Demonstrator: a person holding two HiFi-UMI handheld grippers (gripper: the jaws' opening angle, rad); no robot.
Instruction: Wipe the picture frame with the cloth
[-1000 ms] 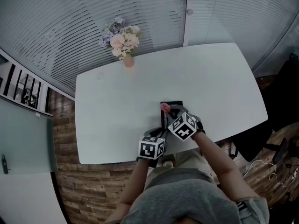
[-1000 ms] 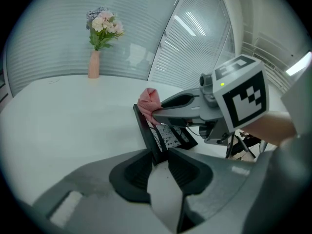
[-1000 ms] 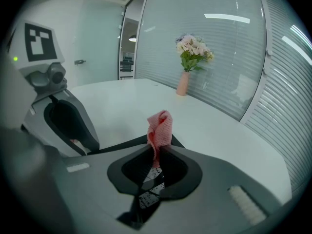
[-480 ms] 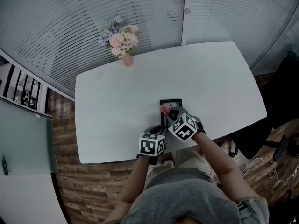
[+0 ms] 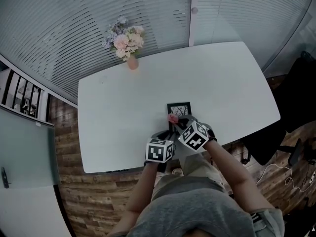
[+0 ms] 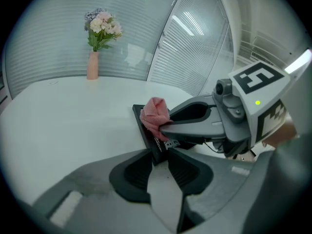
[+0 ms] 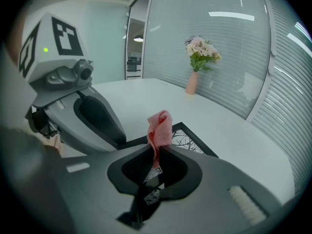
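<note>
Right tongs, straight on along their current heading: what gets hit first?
The pink mesh cloth pinched in the right tongs leads, and it would land on the black picture frame lying on the white table just ahead. Depth is unclear; it may already touch.

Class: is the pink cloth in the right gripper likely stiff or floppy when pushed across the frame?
Probably floppy: the cloth bunches in folds above the right gripper pinching it. Likely light: that small pinch carries it. Its weave may drag on the picture frame.
</note>
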